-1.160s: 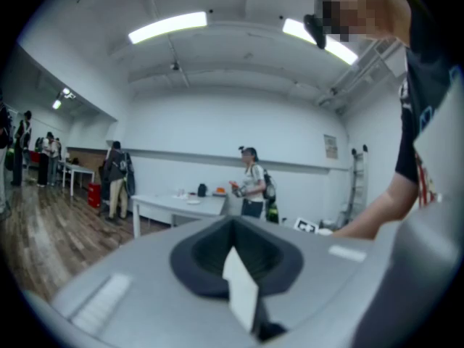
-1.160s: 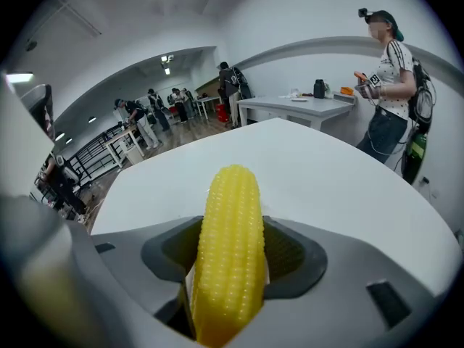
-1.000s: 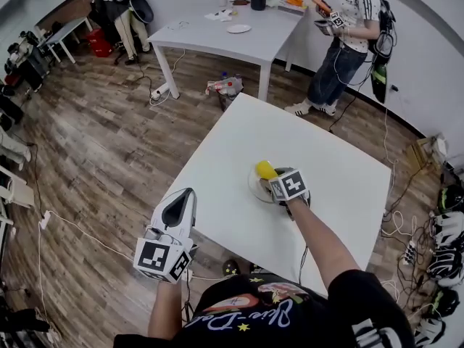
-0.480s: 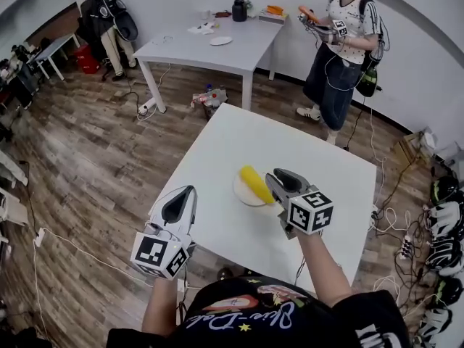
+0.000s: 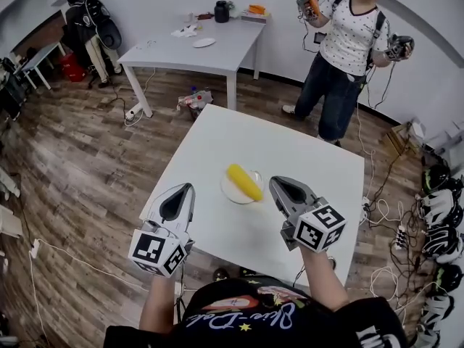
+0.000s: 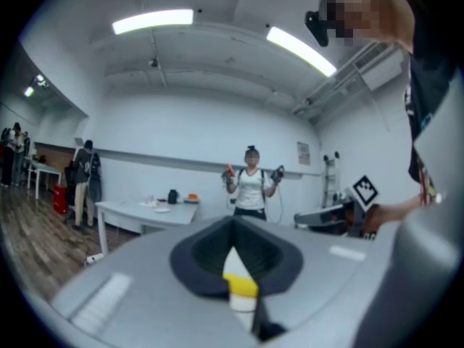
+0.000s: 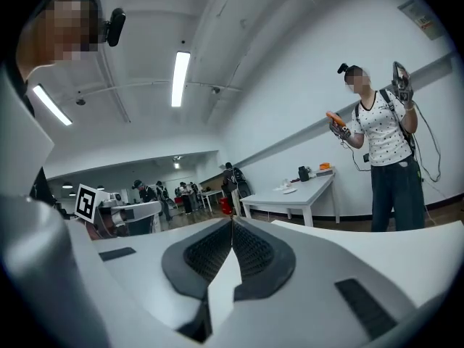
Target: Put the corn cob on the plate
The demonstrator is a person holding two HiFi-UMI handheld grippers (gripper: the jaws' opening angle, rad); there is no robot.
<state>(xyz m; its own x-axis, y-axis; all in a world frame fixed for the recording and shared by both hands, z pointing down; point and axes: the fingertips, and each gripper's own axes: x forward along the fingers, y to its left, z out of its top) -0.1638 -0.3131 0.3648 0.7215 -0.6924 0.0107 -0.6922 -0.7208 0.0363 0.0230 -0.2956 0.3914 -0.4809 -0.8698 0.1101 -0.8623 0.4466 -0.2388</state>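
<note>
The yellow corn cob (image 5: pixel 245 182) lies across the small white plate (image 5: pixel 227 192) in the middle of the white table (image 5: pixel 304 158). My right gripper (image 5: pixel 278 185) hovers just right of the plate, lifted off the table and apart from the cob; its jaws are shut with nothing between them (image 7: pixel 233 222). At the table's near left edge my left gripper (image 5: pixel 188 189) points level, shut and empty (image 6: pixel 233 227). In the left gripper view a bit of the cob (image 6: pixel 241 285) shows through the gap under the jaws.
A person (image 5: pixel 348 49) stands beyond the table's far right corner with a gripper in each hand. A second white table (image 5: pixel 196 46) with a jug and dishes stands at the back. Cables and gear (image 5: pixel 435 216) lie on the floor to the right.
My right gripper has let go of the cob, risen and drawn back from the plate, and shut. The cob stays on the plate. The left gripper drifted slightly.
</note>
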